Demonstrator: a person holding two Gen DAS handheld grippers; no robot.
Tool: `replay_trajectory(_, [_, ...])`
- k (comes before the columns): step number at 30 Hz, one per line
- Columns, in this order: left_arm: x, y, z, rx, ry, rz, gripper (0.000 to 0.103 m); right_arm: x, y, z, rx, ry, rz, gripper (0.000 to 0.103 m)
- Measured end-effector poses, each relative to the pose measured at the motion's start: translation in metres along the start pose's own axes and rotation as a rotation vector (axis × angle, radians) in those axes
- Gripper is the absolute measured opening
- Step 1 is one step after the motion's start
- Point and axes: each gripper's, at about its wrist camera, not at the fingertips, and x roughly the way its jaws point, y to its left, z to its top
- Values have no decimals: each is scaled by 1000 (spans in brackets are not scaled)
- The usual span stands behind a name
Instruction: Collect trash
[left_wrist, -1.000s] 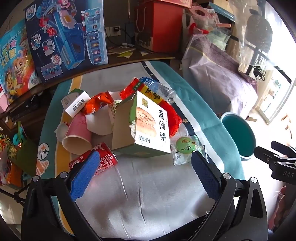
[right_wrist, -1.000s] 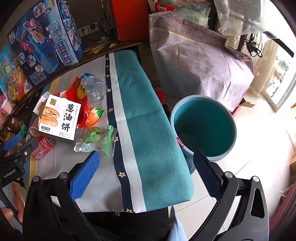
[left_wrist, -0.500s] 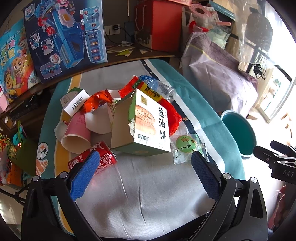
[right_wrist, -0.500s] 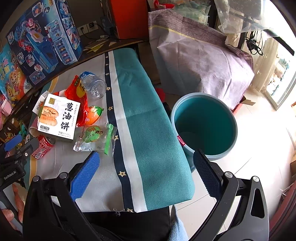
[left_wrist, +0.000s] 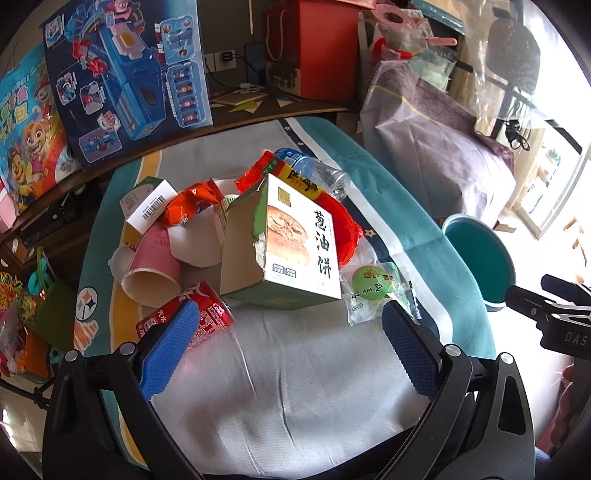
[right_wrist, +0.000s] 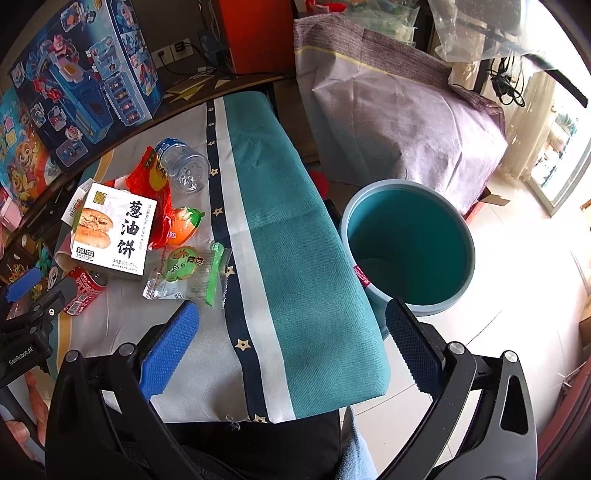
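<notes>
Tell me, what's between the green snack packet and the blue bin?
Only tablecloth: its navy star stripe, white band and teal part. Nothing lies on it between the green snack packet and the blue bin, as the right wrist view shows.

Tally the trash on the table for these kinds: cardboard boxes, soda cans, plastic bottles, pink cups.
Cardboard boxes: 2 (pancake box, barcode box)
Soda can: 1
Plastic bottle: 1
Pink cup: 1
Total: 5
</notes>
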Motion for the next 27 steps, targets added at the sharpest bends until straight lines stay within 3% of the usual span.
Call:
replay_trajectory(18, [8, 18, -5, -19, 17, -4, 99, 9, 3, 0, -3, 34, -13, 97])
replay_trajectory(27, [18, 82, -12, -7, 34, 38, 99, 20, 24, 3, -38, 76, 16, 97])
